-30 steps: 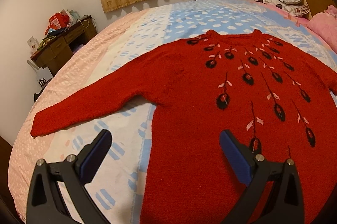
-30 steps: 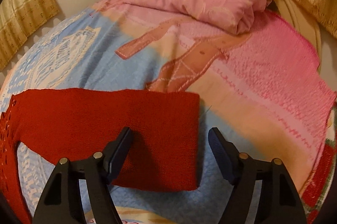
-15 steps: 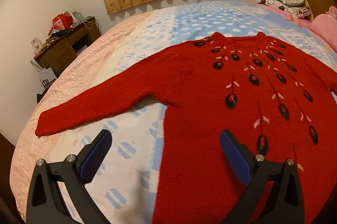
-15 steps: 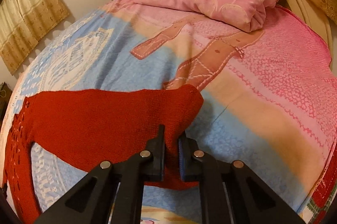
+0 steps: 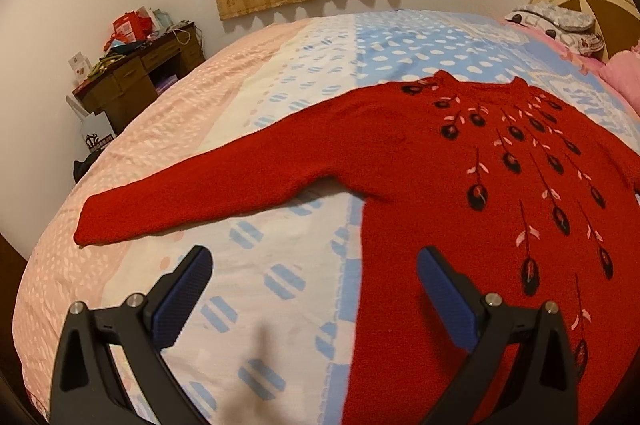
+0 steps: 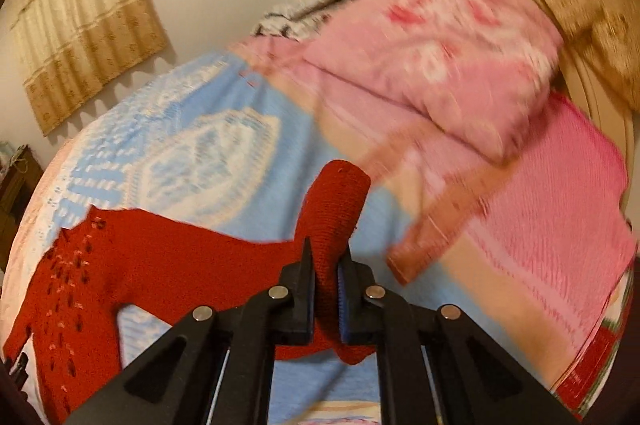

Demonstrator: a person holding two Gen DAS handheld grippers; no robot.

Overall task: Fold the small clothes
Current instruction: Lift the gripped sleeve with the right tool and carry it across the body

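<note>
Red knit sweater w/ black feather pattern (image 5: 460, 193) lies flat on pastel patterned bedspread (image 5: 248, 97). Right gripper (image 6: 325, 265) clamped tight on sweater's sleeve cuff (image 6: 336, 201), lifted off bed. Left gripper (image 5: 312, 265) wide open, holding nothing, above the hem edge.

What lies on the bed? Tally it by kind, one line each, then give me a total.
Red sweater: 1
Pink folded quilt: 1
Grey patterned pillow: 1
Total: 3
</note>
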